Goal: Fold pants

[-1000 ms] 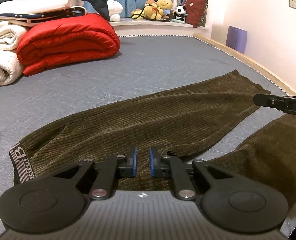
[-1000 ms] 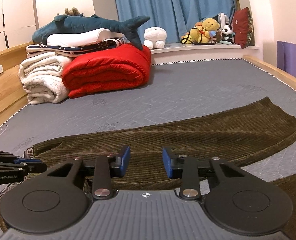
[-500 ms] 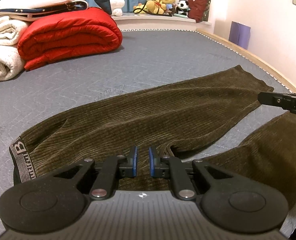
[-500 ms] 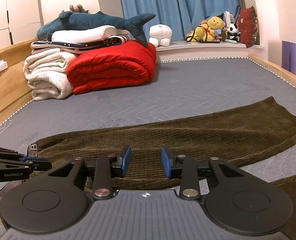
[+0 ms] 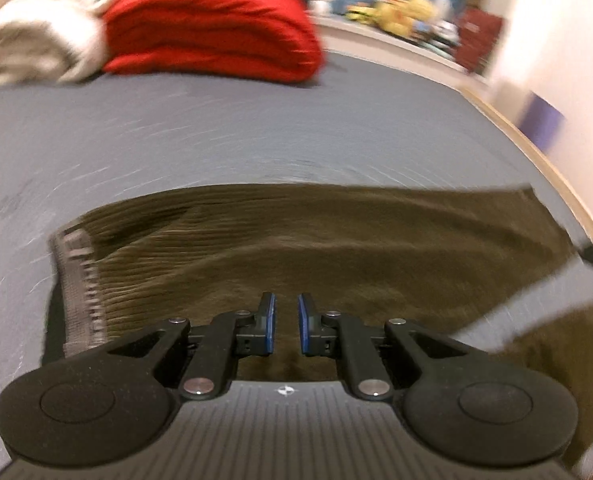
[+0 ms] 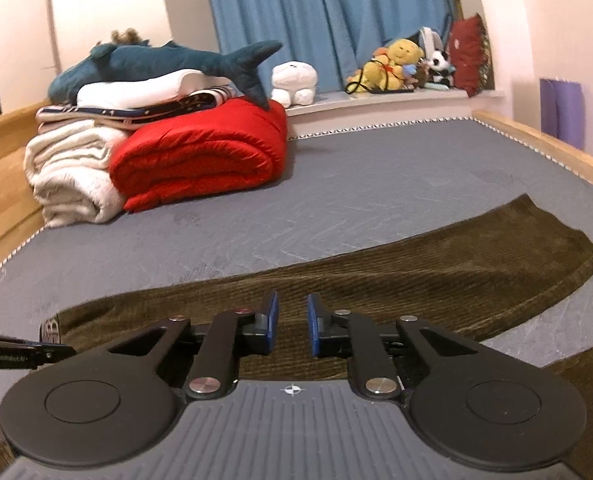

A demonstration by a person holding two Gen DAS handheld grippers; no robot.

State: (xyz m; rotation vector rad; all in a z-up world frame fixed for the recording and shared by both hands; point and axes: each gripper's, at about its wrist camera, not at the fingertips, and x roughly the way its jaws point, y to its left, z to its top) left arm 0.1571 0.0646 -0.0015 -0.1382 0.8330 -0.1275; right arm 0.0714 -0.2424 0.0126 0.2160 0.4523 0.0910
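Soft corduroy pants spread flat, both grippers low over the near edge

The pants (image 6: pixel 376 280) are laid lengthwise across the grey mattress (image 6: pixel 336 184) just ahead of both tools, the waistband (image 5: pixel 78 280) off to the left of the left gripper (image 5: pixel 286 322) and one leg stretched away to the right of the right gripper (image 6: pixel 292 324). The ribbed cloth is judged soft, limp and fairly light, likely to sag and crease when lifted; it would best be taken at the waistband and at a leg hem. The left gripper's jaws are seen drawn nearly together, with cloth below them but nothing visibly pinched. The right gripper's jaws are closing, no cloth visibly between them. Compared with a second ago, the left view is blurred and swung, the waistband brought nearer; the right jaws are narrower.
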